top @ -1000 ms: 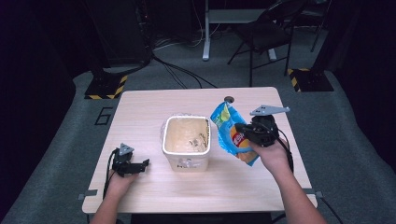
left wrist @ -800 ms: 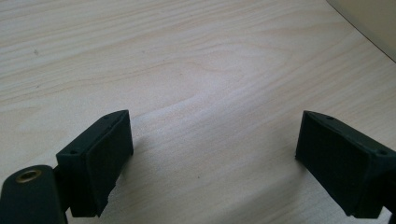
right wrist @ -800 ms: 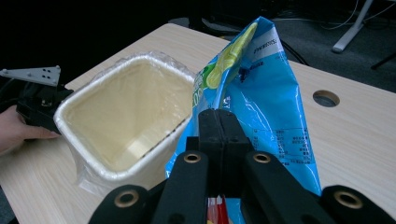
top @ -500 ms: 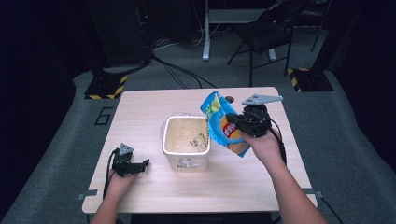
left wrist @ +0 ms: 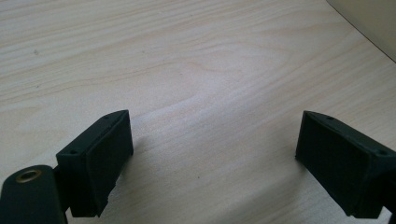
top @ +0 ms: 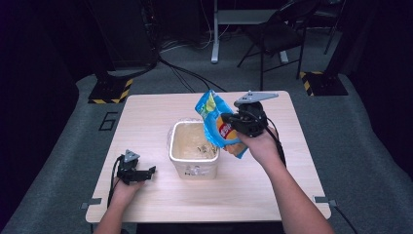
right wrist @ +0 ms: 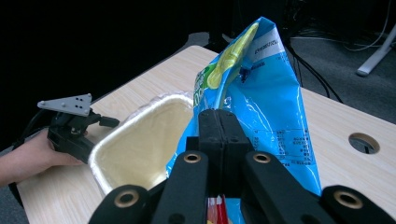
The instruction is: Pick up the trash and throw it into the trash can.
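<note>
**Chip bag swings in over the tub**

Since a second ago the right tool has carried the blue chip bag leftward, from beside the white tub to above its right rim, and tipped it further. The tool's jaws are clamped on the bag's lower part, its open top pointing up and away. The tub sits mid-desk with a few crumbs inside. The left tool rests on the desk near the tub's left side, jaws wide apart on bare wood.
</note>
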`<state>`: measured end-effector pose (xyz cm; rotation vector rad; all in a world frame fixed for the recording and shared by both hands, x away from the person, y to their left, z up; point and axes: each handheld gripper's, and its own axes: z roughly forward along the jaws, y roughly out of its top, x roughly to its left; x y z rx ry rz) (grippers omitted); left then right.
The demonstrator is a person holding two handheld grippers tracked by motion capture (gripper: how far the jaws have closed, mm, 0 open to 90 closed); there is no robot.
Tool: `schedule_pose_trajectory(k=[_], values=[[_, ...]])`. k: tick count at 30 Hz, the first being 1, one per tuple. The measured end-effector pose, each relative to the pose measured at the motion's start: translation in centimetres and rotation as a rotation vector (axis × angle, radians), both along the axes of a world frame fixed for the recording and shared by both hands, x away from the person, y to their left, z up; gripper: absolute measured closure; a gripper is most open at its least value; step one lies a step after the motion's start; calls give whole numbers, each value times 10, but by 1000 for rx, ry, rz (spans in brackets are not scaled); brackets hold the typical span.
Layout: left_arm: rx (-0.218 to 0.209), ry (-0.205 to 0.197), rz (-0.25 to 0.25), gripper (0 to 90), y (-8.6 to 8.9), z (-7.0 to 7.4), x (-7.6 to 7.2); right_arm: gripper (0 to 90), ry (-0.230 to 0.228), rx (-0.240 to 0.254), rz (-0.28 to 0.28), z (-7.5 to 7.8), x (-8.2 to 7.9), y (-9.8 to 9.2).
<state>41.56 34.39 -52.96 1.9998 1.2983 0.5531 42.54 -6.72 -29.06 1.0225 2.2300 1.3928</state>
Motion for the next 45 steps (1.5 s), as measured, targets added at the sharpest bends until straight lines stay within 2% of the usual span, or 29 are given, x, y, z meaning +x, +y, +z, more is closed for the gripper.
schedule_pose_trajectory(k=[10, 19, 23, 32, 45], values=[[0, -1, -7, 106, 0, 0, 0, 897, -12, -7, 28, 4, 6, 25], [0, 0, -10, 106, 0, 0, 0, 897, 3, 10, 64, 2, 13, 43], [0, -1, -10, 106, 0, 0, 0, 897, -9, 4, 77, 1, 14, 52], [-1, -2, -14, 106, 0, 0, 1, 897, -9, 19, 73, -2, 21, 65], [0, 0, -15, 106, 0, 0, 1, 896, 3, -16, 83, -12, 29, 87]])
